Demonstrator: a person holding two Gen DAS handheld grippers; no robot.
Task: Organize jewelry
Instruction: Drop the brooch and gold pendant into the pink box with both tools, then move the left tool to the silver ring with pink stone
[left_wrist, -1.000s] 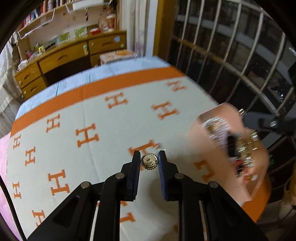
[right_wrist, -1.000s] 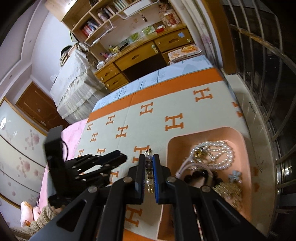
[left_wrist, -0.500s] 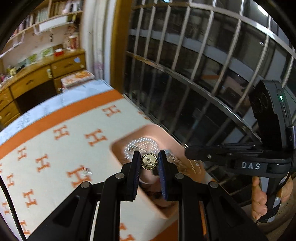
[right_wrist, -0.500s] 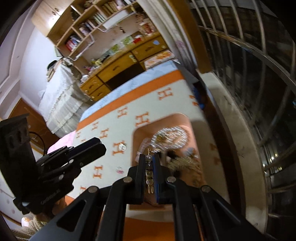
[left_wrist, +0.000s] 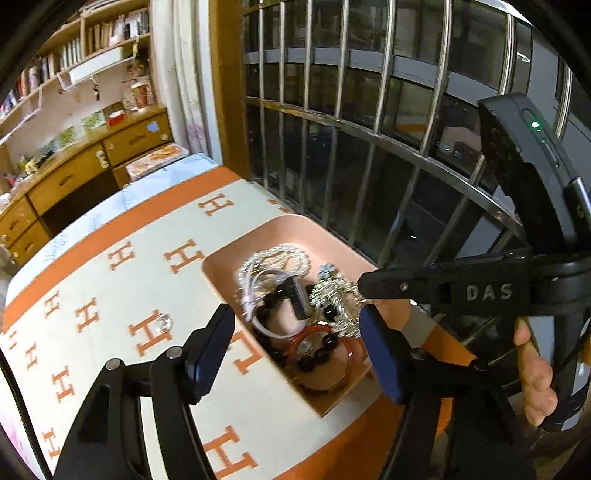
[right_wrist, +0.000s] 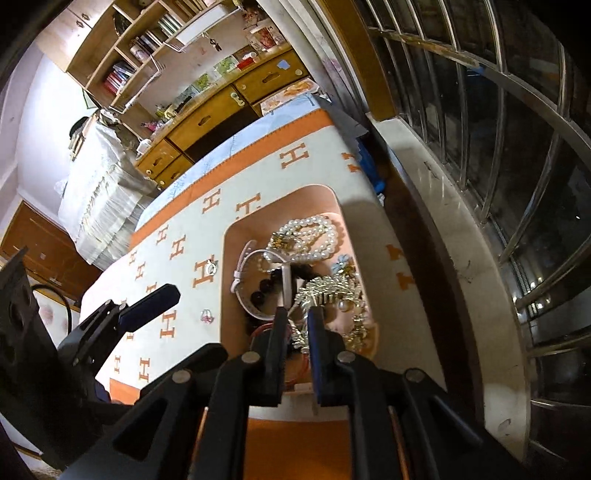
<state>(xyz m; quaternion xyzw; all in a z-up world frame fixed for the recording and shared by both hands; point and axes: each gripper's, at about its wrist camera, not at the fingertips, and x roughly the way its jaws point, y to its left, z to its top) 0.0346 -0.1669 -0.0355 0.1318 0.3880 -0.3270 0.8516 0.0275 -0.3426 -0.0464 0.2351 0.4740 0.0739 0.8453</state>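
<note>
- The left gripper (left_wrist: 299, 354), at the bottom centre of the left wrist view, hangs over the near end of the shallow peach-pink plastic tray (left_wrist: 284, 225); its jaws are opening, already spread wide, and nothing is between them
- The right gripper (right_wrist: 297, 321), at the bottom centre of the right wrist view, is over the same tray (right_wrist: 229, 258); its jaws are opening but the gap is narrow, and I cannot tell if some silver piece is between them
- The tray, at the middle of both views, holds a white pearl necklace (right_wrist: 314, 236), a white strap watch (right_wrist: 251, 280), a string of black beads (left_wrist: 317, 354) and a heap of silver chain jewelry (left_wrist: 332, 295), all touching and partly piled
- Two small pieces lie on the cream blanket with orange H letters (left_wrist: 110, 302), left of the tray: a small clear ring (right_wrist: 210, 267) and a tiny pink piece (right_wrist: 206, 315)
- Risk, in my judgement: the two grippers are very near over the tray, so the finger of one can strike the other
- The chains are tangled, so a piece can catch on a pad and come out again when the hand rises
- The small pieces on the soft blanket can sink in the cloth or be pushed away, because they are so thin
</note>
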